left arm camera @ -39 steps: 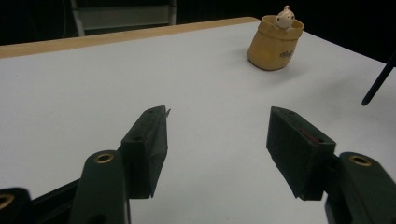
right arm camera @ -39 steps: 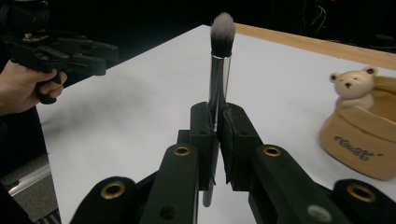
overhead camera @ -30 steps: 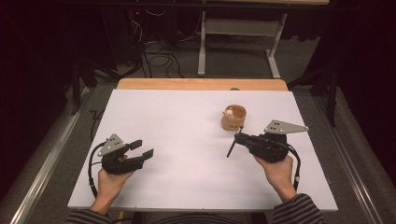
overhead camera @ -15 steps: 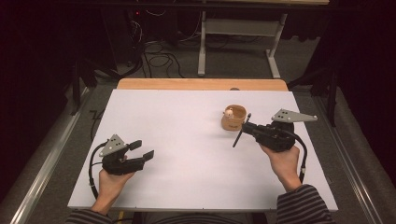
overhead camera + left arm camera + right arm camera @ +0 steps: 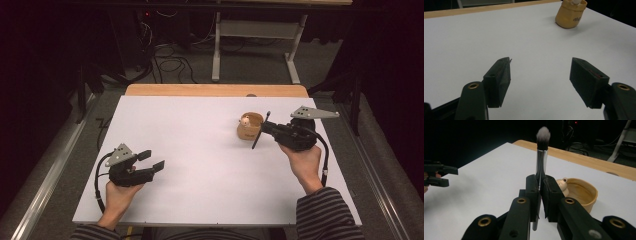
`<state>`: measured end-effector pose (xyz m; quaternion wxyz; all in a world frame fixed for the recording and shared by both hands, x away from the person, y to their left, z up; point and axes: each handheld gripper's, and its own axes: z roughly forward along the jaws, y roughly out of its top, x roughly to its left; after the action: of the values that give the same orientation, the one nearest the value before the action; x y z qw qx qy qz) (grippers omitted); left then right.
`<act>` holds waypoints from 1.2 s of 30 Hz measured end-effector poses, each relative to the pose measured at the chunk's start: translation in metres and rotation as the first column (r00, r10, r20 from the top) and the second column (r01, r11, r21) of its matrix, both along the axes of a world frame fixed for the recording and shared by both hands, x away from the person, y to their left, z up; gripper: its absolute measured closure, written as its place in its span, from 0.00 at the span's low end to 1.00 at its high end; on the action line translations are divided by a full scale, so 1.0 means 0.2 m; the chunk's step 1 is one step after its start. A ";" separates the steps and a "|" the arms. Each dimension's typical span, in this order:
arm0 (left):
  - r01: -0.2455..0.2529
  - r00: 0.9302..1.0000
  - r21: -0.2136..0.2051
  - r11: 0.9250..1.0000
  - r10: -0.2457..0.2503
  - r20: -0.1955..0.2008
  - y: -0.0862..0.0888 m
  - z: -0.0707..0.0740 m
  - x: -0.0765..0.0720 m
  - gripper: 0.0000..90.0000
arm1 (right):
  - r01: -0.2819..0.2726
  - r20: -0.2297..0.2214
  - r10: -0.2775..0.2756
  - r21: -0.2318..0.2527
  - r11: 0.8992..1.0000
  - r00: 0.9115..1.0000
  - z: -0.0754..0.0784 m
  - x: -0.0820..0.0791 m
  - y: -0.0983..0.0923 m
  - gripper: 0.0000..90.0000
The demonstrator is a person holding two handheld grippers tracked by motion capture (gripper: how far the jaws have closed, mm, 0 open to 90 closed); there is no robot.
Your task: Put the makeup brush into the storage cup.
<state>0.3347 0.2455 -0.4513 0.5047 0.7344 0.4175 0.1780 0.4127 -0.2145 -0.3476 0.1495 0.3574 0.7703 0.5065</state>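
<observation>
Right now the right tongs (image 5: 264, 128), at right of centre in the high view, are pressed together on a makeup brush (image 5: 541, 157), pinching its silver handle with the bristle head up above the jaws. Just beside them sits a small tan cup (image 5: 249, 127) on the white desk (image 5: 200, 150), a pale little figure inside it. The left tongs (image 5: 151, 161), low at the left, have just been opening; they stand spread wide with nothing between them, over bare desk, well apart from the cup.
</observation>
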 end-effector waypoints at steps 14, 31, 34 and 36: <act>0.004 1.000 -0.005 1.000 -0.004 0.006 -0.01 0.00 0.00 0.37 | 0.049 0.018 -0.049 -0.032 0.998 0.999 0.04 0.11 0.03 0.96; 0.009 1.000 0.007 1.000 -0.009 0.014 -0.01 0.01 -0.01 0.37 | 0.143 0.036 -0.141 -0.071 0.987 0.989 0.07 0.25 0.05 0.95; 0.010 1.000 0.006 1.000 -0.011 0.015 -0.02 0.01 -0.01 0.37 | 0.156 0.042 -0.153 -0.071 0.985 0.987 0.08 0.27 0.06 0.95; 0.015 1.000 0.008 1.000 -0.015 0.014 -0.02 0.01 -0.01 0.37 | 0.162 0.040 -0.159 -0.072 0.984 0.986 0.07 0.29 0.07 0.95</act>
<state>0.3335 0.2417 -0.4500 0.5061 0.7381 0.4078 0.1812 0.4701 -0.2014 -0.3330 0.2162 0.4038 0.7548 0.4695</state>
